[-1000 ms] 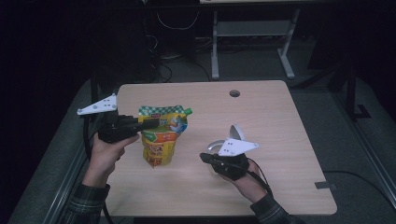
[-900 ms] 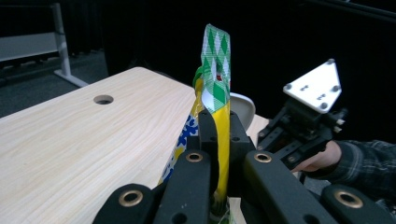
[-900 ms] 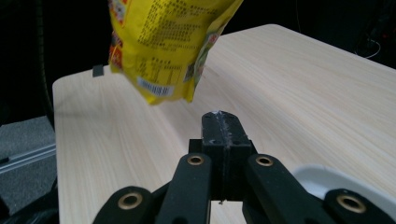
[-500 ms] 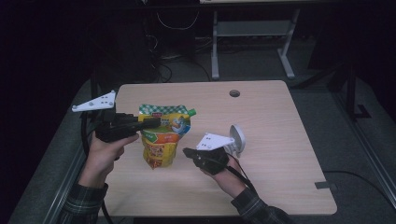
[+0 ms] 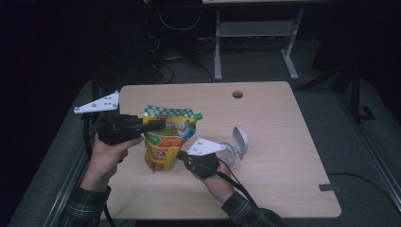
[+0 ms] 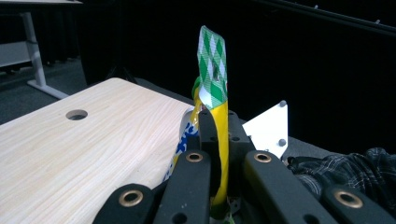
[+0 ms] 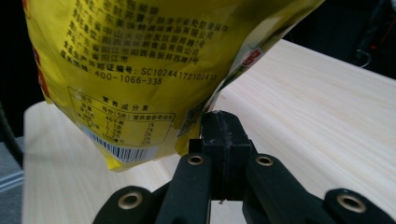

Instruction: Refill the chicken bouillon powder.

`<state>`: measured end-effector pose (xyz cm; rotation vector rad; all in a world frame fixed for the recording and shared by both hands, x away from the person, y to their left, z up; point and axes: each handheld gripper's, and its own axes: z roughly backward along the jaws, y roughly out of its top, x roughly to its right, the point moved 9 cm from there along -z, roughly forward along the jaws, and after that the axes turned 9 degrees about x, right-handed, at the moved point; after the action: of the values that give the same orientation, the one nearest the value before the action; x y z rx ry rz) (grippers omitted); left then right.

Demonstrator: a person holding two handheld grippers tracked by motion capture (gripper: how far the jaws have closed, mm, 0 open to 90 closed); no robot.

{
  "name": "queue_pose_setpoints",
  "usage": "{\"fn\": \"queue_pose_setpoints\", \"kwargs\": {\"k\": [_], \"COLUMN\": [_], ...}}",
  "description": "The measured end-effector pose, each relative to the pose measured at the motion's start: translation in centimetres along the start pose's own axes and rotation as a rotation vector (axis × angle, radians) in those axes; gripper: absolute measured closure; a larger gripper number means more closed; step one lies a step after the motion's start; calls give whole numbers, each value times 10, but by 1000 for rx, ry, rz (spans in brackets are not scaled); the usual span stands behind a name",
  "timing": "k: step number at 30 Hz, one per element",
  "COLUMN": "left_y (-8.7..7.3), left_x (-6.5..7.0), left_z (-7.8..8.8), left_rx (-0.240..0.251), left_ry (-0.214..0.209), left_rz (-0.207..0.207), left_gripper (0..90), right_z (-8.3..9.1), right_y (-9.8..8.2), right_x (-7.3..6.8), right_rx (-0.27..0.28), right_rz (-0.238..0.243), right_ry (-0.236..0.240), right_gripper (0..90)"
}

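Observation:
A yellow printed pouch (image 5: 165, 142) with a green checked top hangs upright over the table's left half. My left gripper (image 5: 158, 124) is shut on its top edge; in the left gripper view the green strip (image 6: 212, 60) rises from between the closed jaws of that gripper (image 6: 212, 123). My right gripper (image 5: 181, 155) sits at the pouch's lower right corner. In the right gripper view the right gripper (image 7: 219, 126) has its jaws pressed together on the bottom seam of the pouch (image 7: 140, 65), whose back shows small print and a barcode.
A clear jar (image 5: 231, 152) with its white lid (image 5: 240, 140) flipped open lies on the wooden table (image 5: 283, 142), just right of the right hand. A cable hole (image 5: 237, 94) is near the far edge. A metal stand (image 5: 255, 33) is beyond the table.
The right gripper has moved left, away from the jar, to the pouch's lower corner and now grips it. The left gripper holds the pouch about where it was.

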<state>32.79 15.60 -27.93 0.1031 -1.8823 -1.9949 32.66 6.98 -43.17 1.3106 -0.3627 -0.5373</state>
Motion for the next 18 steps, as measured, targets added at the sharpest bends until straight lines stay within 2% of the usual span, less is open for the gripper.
{"fn": "queue_pose_setpoints", "kwargs": {"k": [6, 11, 18], "left_y": [-2, -6, -8], "left_x": [-1, 0, 1], "left_z": [-11, -23, -38], "left_rx": [-27, -47, -67], "left_ry": [-9, -19, -26], "left_rz": [-3, 0, -1], "left_gripper": [900, 900, 900], "right_z": [-2, -2, -1], "right_y": [-6, -11, -14], "right_x": [-10, -10, -15], "right_rx": [-4, -12, 4], "right_rz": [17, 12, 32], "right_ry": [43, 60, 96], "right_gripper": [900, 900, 900]}}
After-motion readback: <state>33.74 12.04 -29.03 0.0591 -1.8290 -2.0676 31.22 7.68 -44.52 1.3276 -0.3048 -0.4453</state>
